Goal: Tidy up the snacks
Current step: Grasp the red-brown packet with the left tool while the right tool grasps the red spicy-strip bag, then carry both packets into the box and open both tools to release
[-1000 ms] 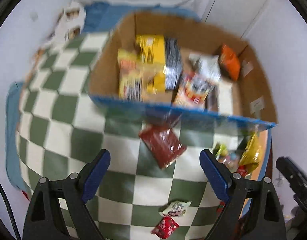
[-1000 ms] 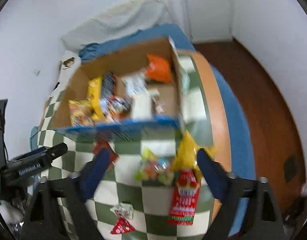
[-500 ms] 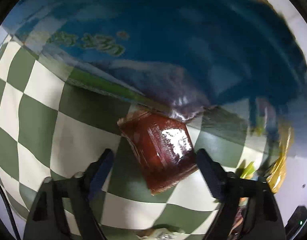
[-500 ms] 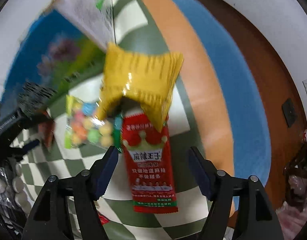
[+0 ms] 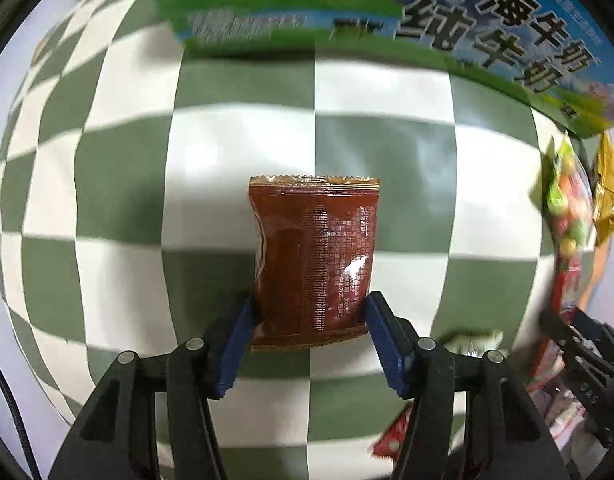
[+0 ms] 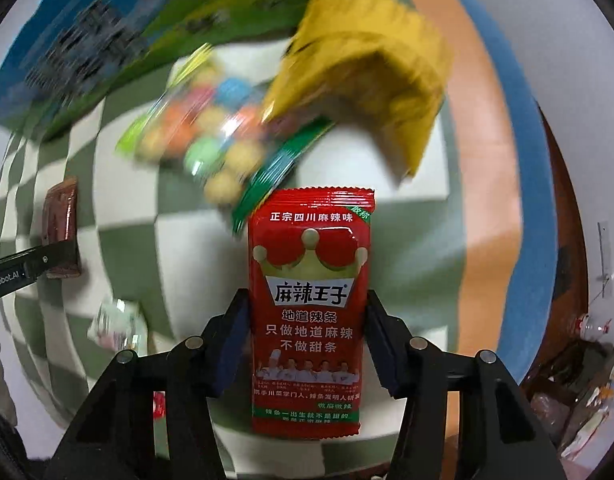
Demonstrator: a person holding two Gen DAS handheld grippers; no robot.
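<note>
A dark red-brown snack packet (image 5: 315,260) lies on the green-and-white checked cloth. My left gripper (image 5: 309,336) is low over it, its blue pads touching the packet's two side edges at the near end. A bright red spicy-strip packet (image 6: 309,312) lies between the pads of my right gripper (image 6: 307,340), which touch its sides. The brown packet also shows at the left of the right wrist view (image 6: 61,228), with the left gripper's finger on it.
The printed blue-and-green snack box (image 5: 467,20) stands just beyond. A clear bag of coloured candies (image 6: 211,136) and a yellow packet (image 6: 371,80) lie behind the red packet. Small wrapped sweets (image 6: 115,324) lie at the left. The table's orange rim (image 6: 479,160) is at the right.
Both grippers have dropped low to the cloth and their jaws have closed in from wide open onto the sides of the two packets.
</note>
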